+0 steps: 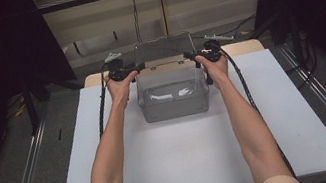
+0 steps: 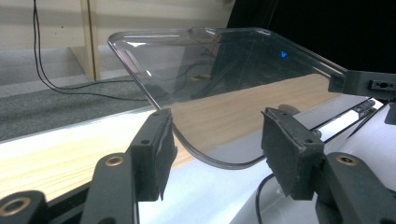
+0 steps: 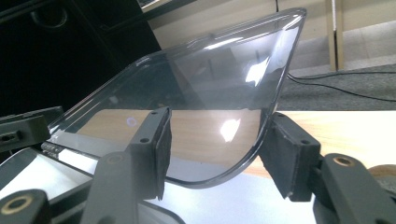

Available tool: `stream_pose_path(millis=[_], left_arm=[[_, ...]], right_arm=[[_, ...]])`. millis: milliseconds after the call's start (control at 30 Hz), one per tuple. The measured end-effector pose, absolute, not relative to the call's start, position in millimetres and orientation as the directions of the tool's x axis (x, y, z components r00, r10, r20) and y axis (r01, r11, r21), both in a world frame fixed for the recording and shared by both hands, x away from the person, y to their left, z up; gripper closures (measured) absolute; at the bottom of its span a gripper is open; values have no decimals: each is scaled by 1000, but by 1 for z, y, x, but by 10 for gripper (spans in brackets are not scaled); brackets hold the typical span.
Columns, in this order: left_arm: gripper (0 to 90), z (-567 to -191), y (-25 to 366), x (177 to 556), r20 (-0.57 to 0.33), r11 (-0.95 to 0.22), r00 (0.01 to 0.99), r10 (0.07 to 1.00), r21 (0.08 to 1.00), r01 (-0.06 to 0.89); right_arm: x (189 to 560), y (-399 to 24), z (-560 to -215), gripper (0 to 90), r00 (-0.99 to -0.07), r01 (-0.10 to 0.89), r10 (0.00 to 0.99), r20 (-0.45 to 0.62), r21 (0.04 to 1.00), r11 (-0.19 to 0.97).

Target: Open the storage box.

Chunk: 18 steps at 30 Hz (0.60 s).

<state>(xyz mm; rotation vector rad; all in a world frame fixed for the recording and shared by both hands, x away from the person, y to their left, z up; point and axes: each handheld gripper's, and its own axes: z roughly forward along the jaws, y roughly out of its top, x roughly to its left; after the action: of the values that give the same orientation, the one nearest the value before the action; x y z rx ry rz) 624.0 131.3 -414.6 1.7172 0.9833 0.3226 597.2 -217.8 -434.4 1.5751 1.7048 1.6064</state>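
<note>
White board (image 1: pixel 193 157) covers the table, bearing a clear plastic box (image 1: pixel 174 100) at its far middle. Its lid (image 1: pixel 163 49) stands raised; left gripper (image 1: pixel 138 68) and right gripper (image 1: pixel 189 56) straddle its corners, jaws wide.

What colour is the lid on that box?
The lid is clear, colourless plastic; the right gripper view shows it best.

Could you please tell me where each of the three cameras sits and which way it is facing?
High view: above the person's side, looking forward and down at the clear container; both forearms, left gripper, right gripper.
Left gripper view: rides that gripper, facing the raised clear lid; own fingers.
Right gripper view: on that gripper, same lid.
Shared: the lid; each gripper view glimpses the other gripper.
</note>
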Motion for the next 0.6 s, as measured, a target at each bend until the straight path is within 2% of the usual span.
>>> stream_pose_path(millis=[133, 200, 300, 333, 400, 433, 600], left_arm=[[425, -415, 131, 624, -249, -77, 624, 741, 891, 447], [404, -417, 131, 624, -252, -69, 615, 748, 890, 450], [397, -418, 131, 624, -251, -74, 617, 746, 889, 452], [387, -419, 132, 624, -267, -53, 610, 746, 889, 454], [322, -420, 131, 624, -259, -60, 599, 757, 886, 459], [321, -420, 131, 623, -259, -60, 599, 758, 886, 459], [241, -419, 132, 621, -244, -64, 597, 764, 892, 447]], right_arm=[[596, -217, -433, 427, -331, 480, 844, 421, 846, -233], [596, -217, -435, 389, -320, 474, 850, 418, 848, -239], [595, -214, -434, 349, -304, 451, 885, 353, 871, -193], [595, -214, -433, 395, -307, 452, 885, 348, 872, -186], [595, -213, -434, 381, -345, 455, 862, 371, 870, -192], [594, -211, -434, 361, -347, 449, 874, 341, 878, -164], [594, -212, -434, 274, -324, 454, 883, 339, 875, -170]])
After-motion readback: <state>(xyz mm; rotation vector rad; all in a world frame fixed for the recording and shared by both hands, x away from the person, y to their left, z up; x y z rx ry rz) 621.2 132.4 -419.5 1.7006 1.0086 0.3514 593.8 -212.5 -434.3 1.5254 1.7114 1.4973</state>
